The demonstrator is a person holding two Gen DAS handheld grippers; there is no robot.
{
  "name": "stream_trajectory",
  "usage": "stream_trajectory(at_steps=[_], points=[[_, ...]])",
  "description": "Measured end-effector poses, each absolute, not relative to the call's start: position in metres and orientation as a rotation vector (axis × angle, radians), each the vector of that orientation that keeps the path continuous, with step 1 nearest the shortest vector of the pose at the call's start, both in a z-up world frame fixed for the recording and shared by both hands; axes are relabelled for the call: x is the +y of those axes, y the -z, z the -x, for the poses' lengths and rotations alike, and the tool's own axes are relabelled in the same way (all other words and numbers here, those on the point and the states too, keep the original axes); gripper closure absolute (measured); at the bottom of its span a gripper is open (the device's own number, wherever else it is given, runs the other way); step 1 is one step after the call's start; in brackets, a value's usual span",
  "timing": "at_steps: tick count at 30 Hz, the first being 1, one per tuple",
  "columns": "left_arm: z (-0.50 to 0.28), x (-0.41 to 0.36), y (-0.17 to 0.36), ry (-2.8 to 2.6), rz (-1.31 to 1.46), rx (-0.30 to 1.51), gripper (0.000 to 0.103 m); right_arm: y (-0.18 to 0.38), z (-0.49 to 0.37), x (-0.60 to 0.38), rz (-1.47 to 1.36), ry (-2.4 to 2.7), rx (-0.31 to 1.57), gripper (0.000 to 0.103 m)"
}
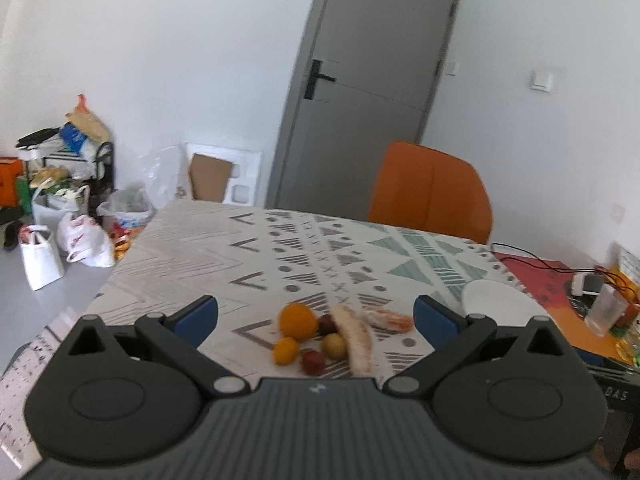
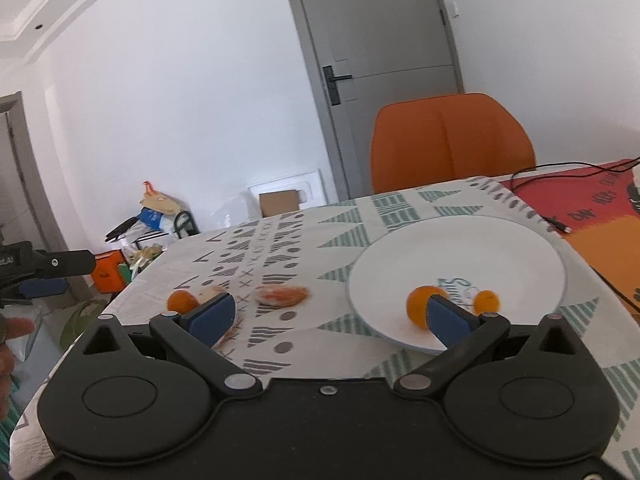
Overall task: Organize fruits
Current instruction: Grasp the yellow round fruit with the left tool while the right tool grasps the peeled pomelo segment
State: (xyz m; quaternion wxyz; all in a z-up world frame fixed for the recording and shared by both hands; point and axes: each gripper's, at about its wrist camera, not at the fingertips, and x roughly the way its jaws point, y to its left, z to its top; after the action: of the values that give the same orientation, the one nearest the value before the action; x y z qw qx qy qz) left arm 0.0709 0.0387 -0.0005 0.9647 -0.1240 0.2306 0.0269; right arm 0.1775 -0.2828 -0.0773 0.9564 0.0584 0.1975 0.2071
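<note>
In the left wrist view my left gripper (image 1: 316,320) is open above a cluster of fruit on the patterned tablecloth (image 1: 192,248): a large orange (image 1: 298,321), a small orange (image 1: 285,351), a pale banana (image 1: 356,338), a yellowish fruit (image 1: 334,345), two dark red fruits (image 1: 313,361) and an orange-white piece (image 1: 388,318). The white plate (image 1: 500,304) lies to the right. In the right wrist view my right gripper (image 2: 330,320) is open and empty at the near rim of the plate (image 2: 460,248), which holds an orange (image 2: 418,304) and a small orange (image 2: 486,301).
An orange chair (image 2: 448,140) stands behind the table's far edge. A red-orange mat (image 2: 592,216) with black cables lies to the right of the plate, and a clear cup (image 1: 606,310) stands on it. Bags (image 1: 80,240) clutter the floor on the left.
</note>
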Motion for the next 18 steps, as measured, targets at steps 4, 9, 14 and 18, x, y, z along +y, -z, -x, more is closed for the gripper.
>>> stream_trajectory(at_steps=[4,9,14,18], points=[[-0.067,0.048,0.006,-0.076,0.254,0.478,0.0,0.078,-0.18,-0.275,-0.114,-0.427,0.412,0.0],[-0.067,0.054,0.015,-0.093,0.247,0.498,0.0,0.079,-0.182,-0.266,-0.108,-0.435,0.428,0.0],[-0.069,0.058,0.029,-0.077,0.263,0.527,0.0,0.083,-0.186,-0.255,-0.086,-0.444,0.451,0.0],[-0.072,0.06,0.04,-0.078,0.26,0.547,0.0,0.087,-0.191,-0.248,-0.077,-0.45,0.48,0.0]])
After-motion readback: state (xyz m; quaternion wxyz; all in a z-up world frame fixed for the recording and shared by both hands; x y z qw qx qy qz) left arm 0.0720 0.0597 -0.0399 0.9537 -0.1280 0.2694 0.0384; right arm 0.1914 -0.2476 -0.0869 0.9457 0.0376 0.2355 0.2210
